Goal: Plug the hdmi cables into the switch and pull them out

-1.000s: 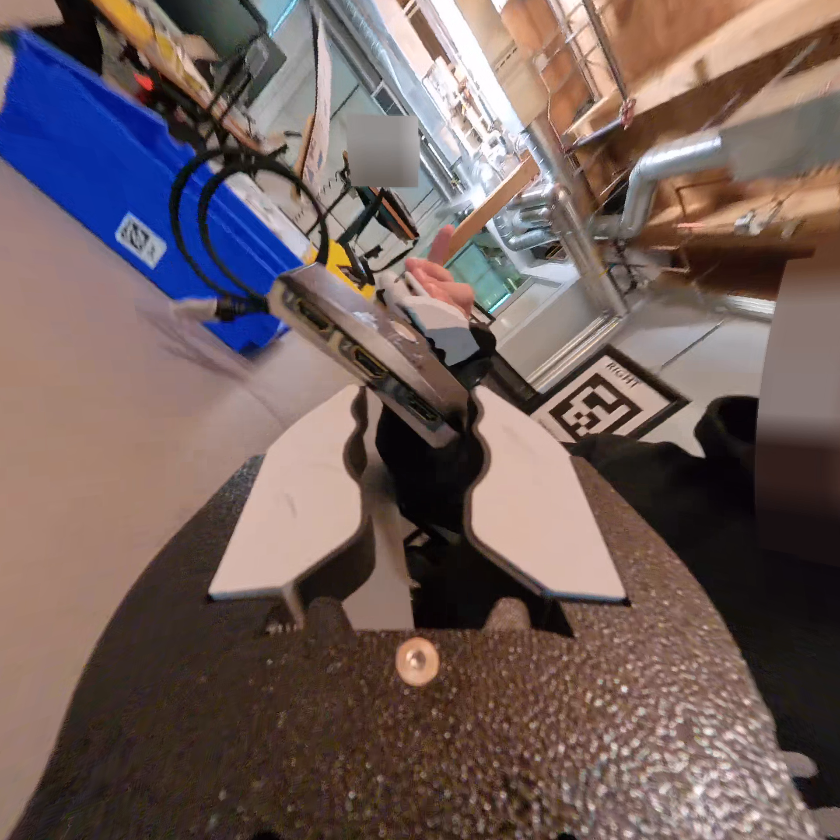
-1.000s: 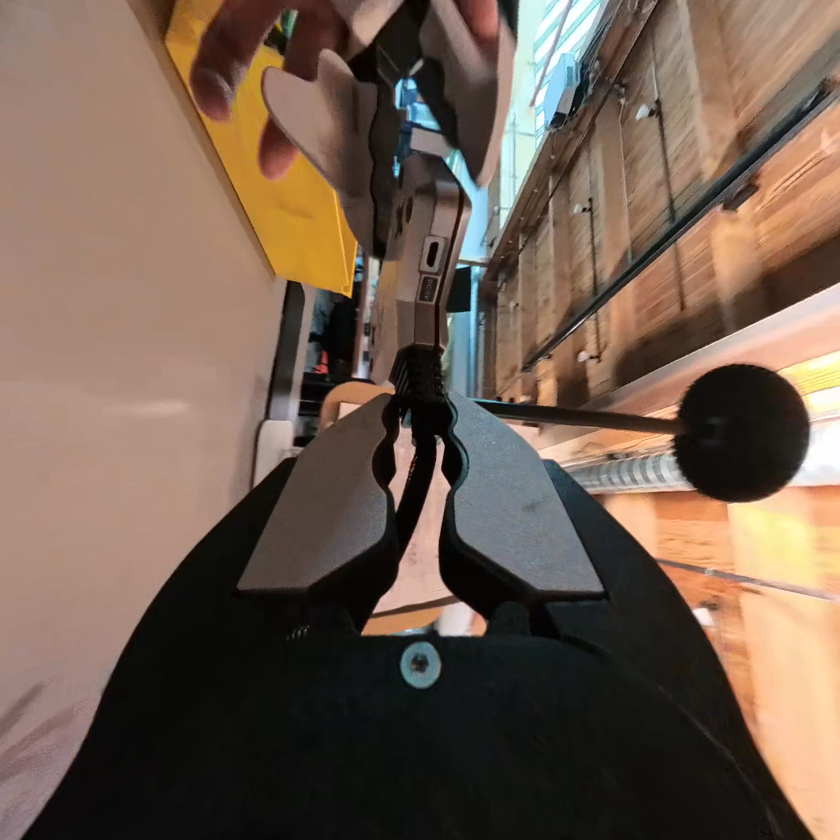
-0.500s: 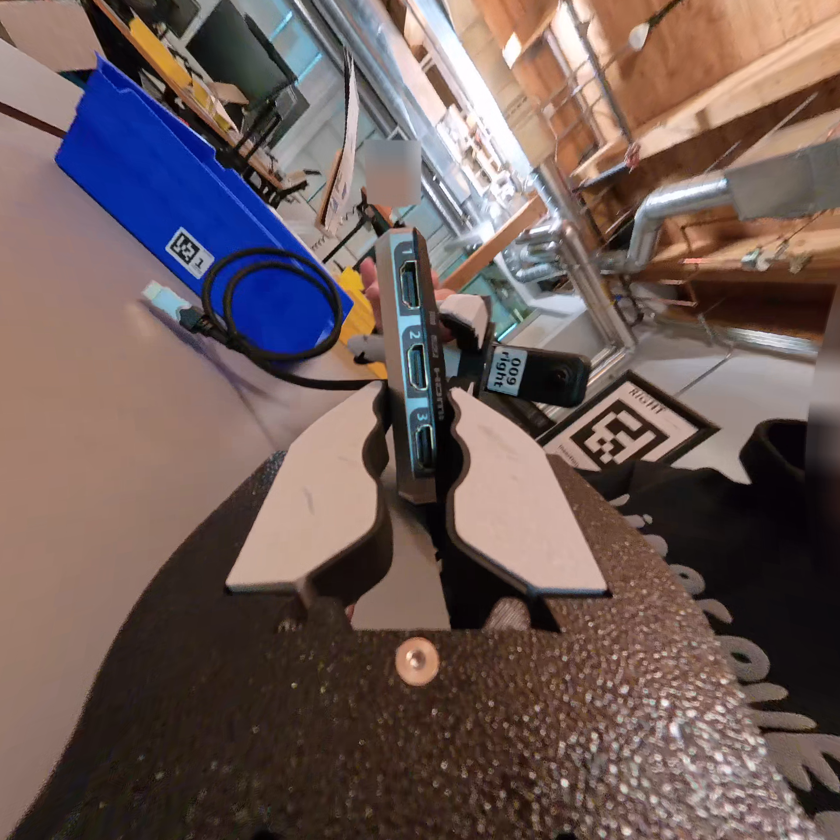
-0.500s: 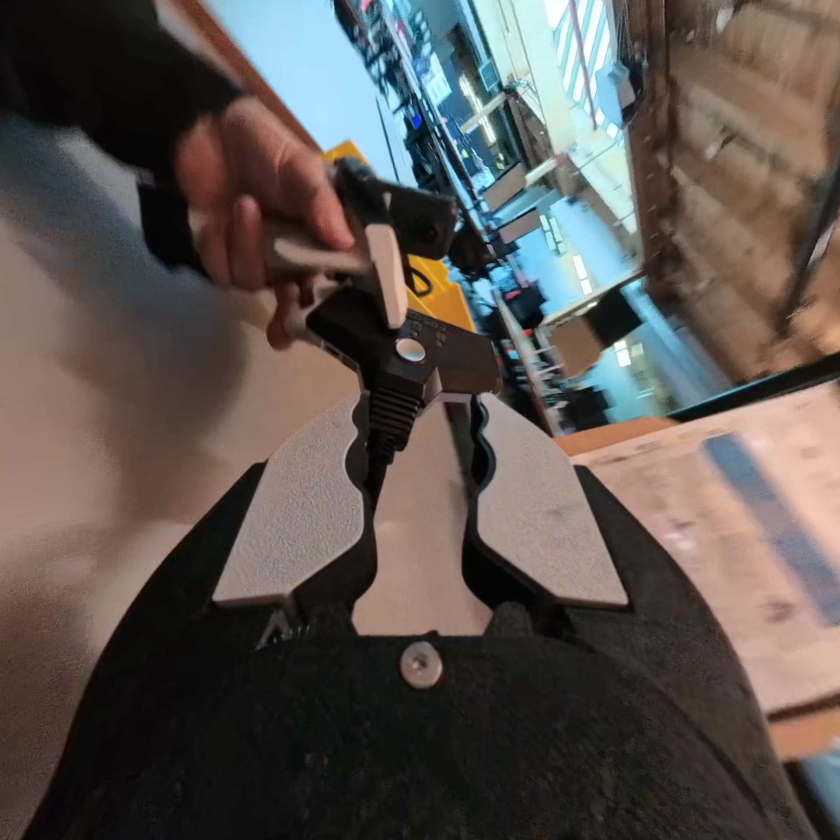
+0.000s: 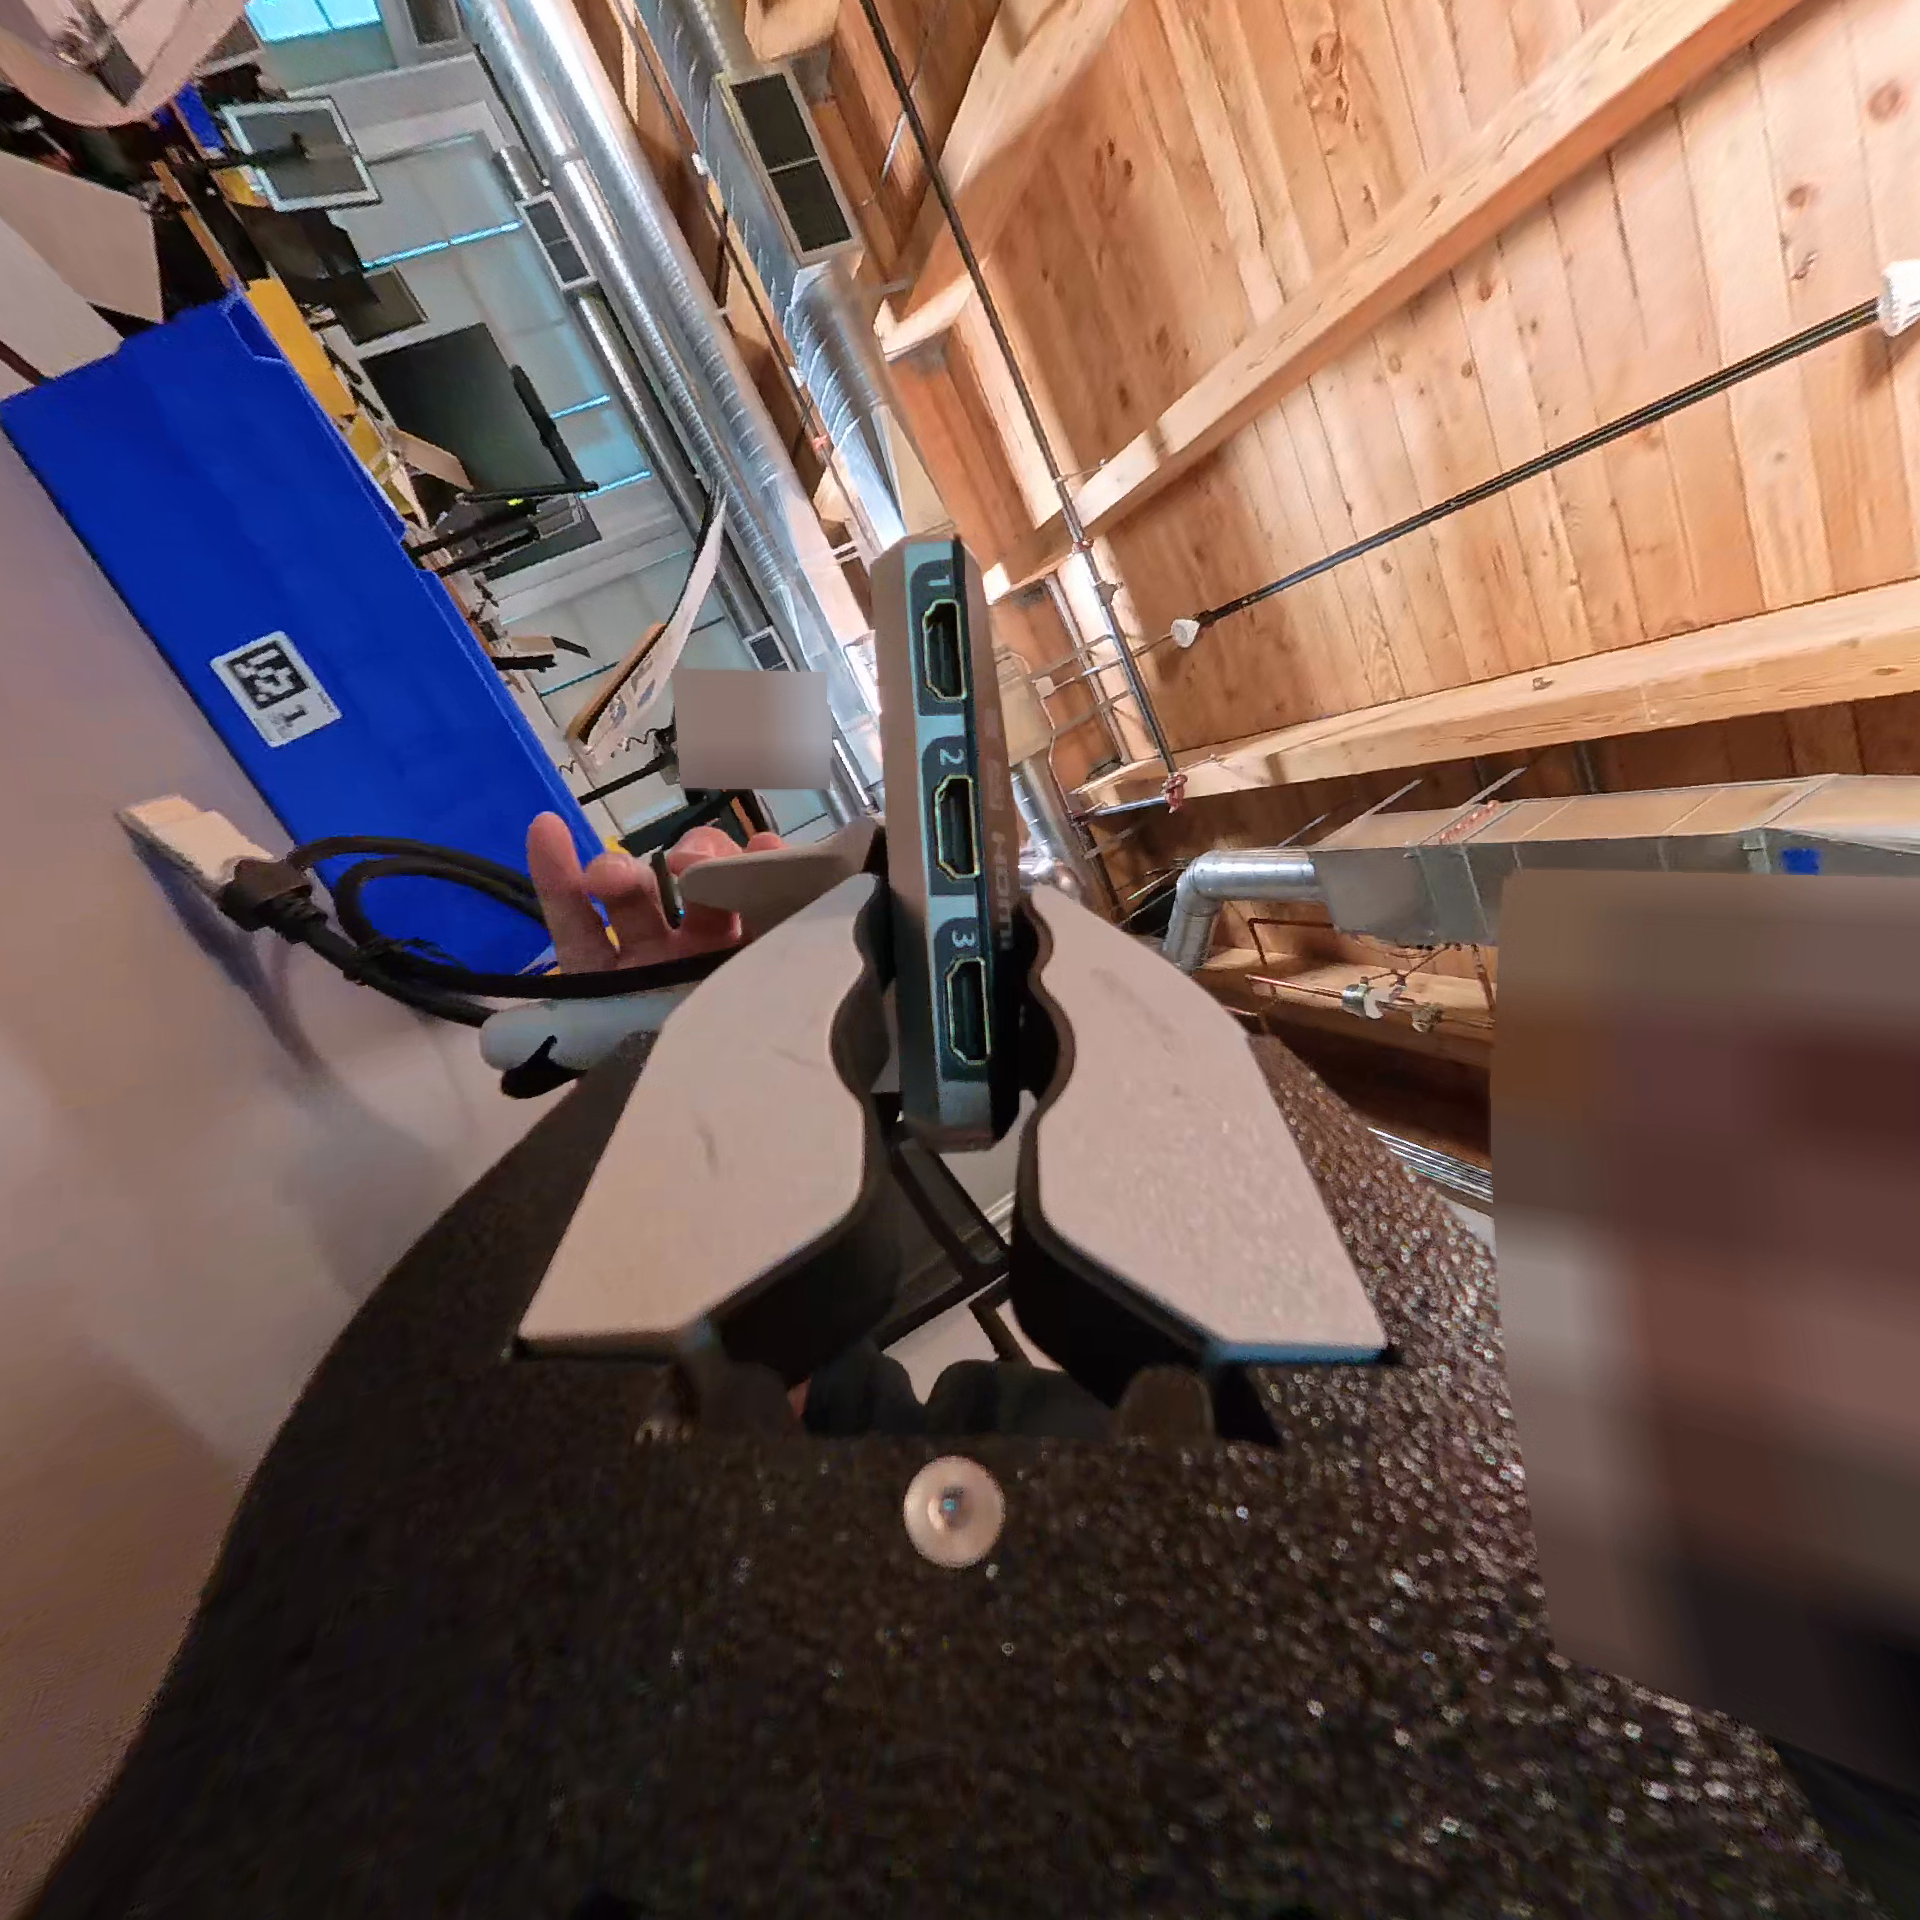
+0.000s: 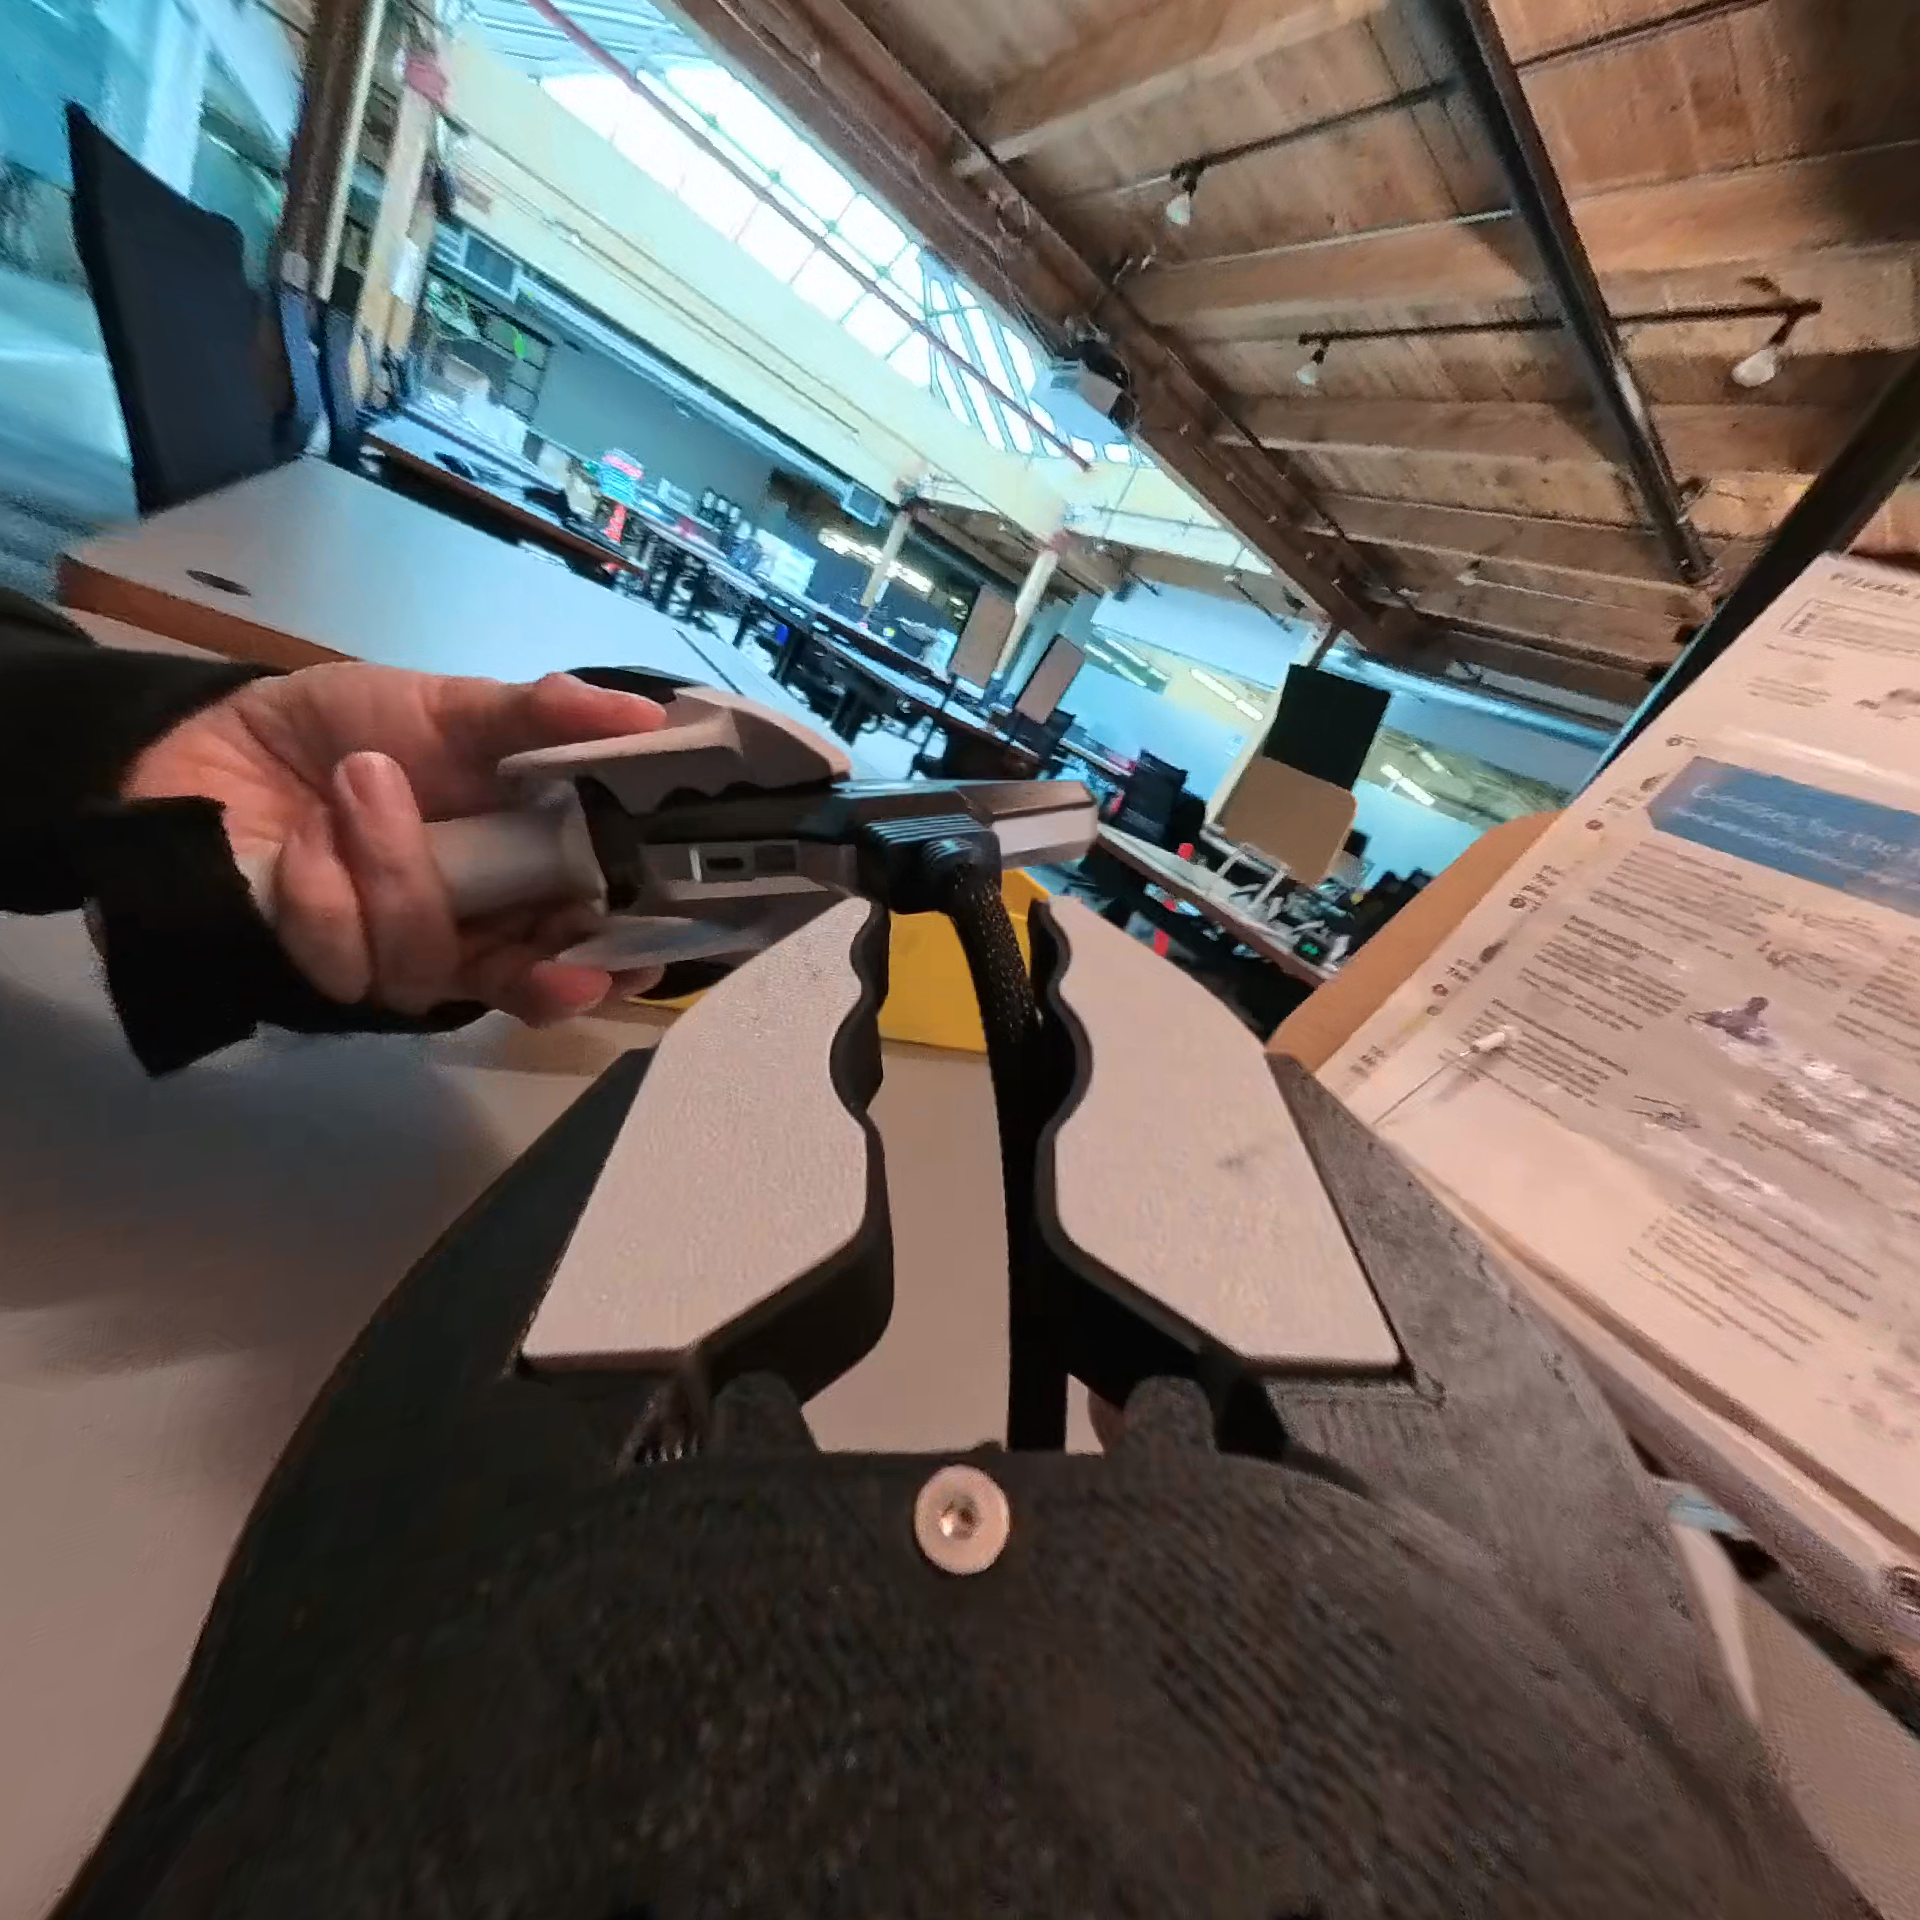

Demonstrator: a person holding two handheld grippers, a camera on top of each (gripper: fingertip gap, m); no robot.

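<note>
Wooden beams overhead, grey table point(image 5: 156, 1091) below; my left gripper point(image 5: 951, 1039) pinches the light, rigid switch point(image 5: 940, 831) upright. My right gripper point(image 6: 956, 997) is spread around the plugged braided cable point(image 6: 992, 945); I'd grip its stiff plug point(image 6: 920, 836), not the cord

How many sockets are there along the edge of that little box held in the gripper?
3 on the switch edge facing the left camera: top, middle, bottom. All empty. Other edges may hold more.

My right gripper point(image 6: 956, 977) is parted, the braided cable point(image 6: 1000, 977) running loose between its fingers, plugged into the switch point(image 6: 935, 831) clamped in my left gripper point(image 6: 675, 842).
</note>
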